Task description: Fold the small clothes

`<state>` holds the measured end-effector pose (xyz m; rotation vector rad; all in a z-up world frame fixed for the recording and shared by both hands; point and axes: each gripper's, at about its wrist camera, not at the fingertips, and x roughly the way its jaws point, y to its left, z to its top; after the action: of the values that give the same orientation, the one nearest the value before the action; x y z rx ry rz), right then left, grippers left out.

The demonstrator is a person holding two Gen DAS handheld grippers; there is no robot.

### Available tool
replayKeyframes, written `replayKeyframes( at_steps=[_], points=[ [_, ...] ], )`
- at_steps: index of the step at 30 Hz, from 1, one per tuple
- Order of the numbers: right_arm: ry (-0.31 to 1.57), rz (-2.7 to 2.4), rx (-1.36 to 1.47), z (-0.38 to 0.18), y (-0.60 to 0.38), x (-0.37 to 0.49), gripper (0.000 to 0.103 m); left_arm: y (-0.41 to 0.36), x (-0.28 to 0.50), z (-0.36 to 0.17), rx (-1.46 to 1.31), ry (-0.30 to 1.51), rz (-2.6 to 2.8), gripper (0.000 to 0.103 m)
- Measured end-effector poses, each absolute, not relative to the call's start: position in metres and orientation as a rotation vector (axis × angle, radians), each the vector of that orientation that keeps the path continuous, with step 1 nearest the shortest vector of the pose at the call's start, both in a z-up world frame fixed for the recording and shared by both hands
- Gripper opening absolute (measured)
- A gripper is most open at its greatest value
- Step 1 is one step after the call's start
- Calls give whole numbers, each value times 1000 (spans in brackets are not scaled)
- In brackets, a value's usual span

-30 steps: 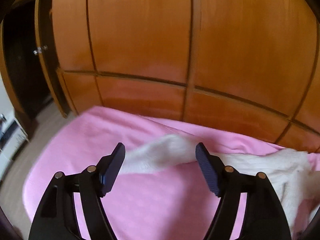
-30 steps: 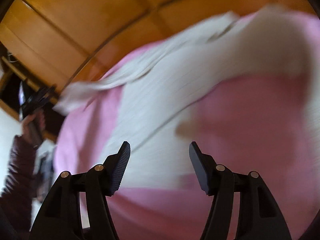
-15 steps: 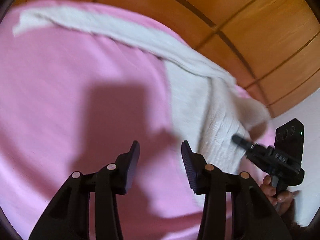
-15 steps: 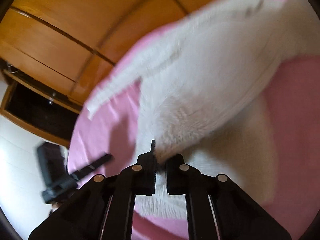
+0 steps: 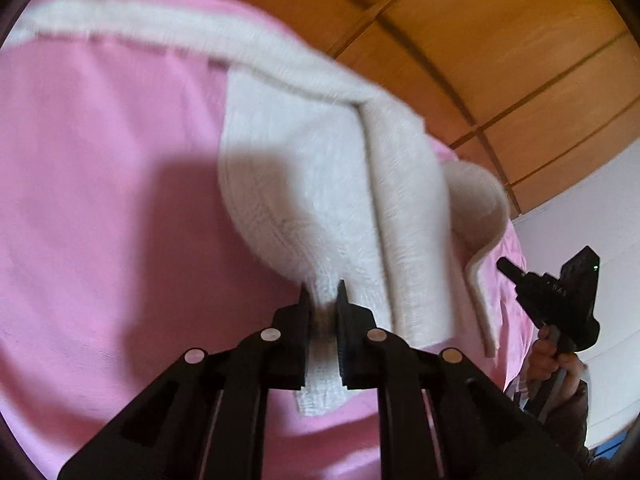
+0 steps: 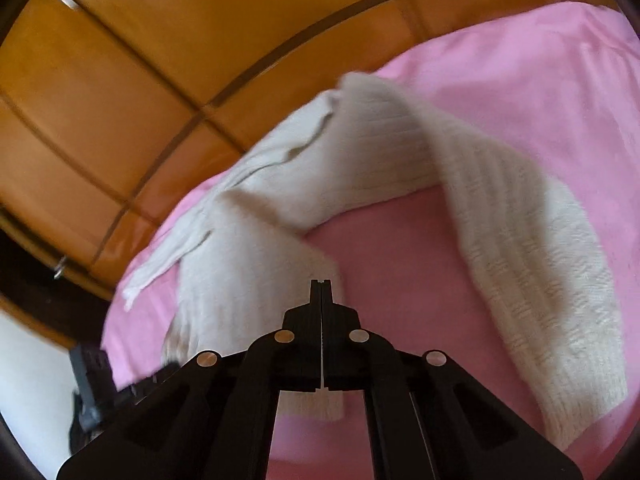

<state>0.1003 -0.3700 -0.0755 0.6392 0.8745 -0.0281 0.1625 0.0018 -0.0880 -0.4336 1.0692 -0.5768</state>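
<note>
Fingers first: on my left gripper (image 5: pixel 323 294) they have just been closing and now pinch the ribbed hem of the white knit garment (image 5: pixel 320 160), a strip of cloth showing between the pads. On my right gripper (image 6: pixel 321 286) the fingers are pressed fully together; cloth lies under and behind the tips, but I cannot tell whether any thread of it is actually caught.

That garment is spread over the pink bed cover (image 5: pixel 100 200), its body near both grippers and a long sleeve trailing toward the wooden wardrobe (image 6: pixel 160 60). Part of it arches off the bed in the right wrist view, so some edge seems lifted.

I judge it light, soft and floppy: it will sag and drag wherever it is unsupported, and the fuzzy knit should grip the pads well rather than slip. It may stretch if I pull hard. The thicker ribbed hem and cuffs look like the best places to hold, since a pinch on the open knit would bunch.

Both views are motion-blurred. The garment's neckline and second sleeve are hard to sort out among the overlapping layers. In the left wrist view my other gripper's body hides the hand (image 5: pixel 548 360) holding it, and black linkages cover the nearest cloth.
</note>
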Motion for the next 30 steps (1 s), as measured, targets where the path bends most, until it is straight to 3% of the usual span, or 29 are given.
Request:
replayKeyframes(
  at_steps=[1, 3, 4, 5, 10, 12, 13, 15, 16, 18, 25, 30],
  points=[
    [878, -9, 630, -74, -367, 98, 0, 5, 163, -80, -415, 1056, -566, 10],
    [876, 6, 583, -72, -363, 87, 27, 13, 165, -69, -397, 1045, -555, 10],
    [875, -4, 583, -75, -361, 85, 68, 13, 164, -69, -389, 1046, -549, 10],
    [865, -34, 612, -80, -364, 81, 79, 17, 162, -69, -380, 1048, -544, 10],
    [941, -4, 615, -109, -339, 85, 75, 25, 157, -66, -392, 1037, -520, 9],
    [993, -10, 562, -126, -324, 93, 68, 28, 151, -68, -383, 1041, -512, 9],
    [1013, -30, 498, -133, -312, 100, 60, 28, 150, -68, -381, 1040, -505, 8],
    [1018, -48, 371, -133, -292, 107, 30, 30, 148, -62, -389, 1014, -511, 8],
    [1045, -16, 364, -133, -285, 111, 5, 29, 147, -59, -384, 1004, -511, 7],
    [1054, 14, 367, -122, -279, 111, 5, 33, 143, -47, -363, 967, -513, 3],
    [800, 91, 367, -11, -299, 52, 5, 61, 122, -20, -333, 894, -523, 0],
    [787, 43, 341, 5, -314, 24, 5, 78, 109, -21, -352, 890, -503, 0]
  ],
)
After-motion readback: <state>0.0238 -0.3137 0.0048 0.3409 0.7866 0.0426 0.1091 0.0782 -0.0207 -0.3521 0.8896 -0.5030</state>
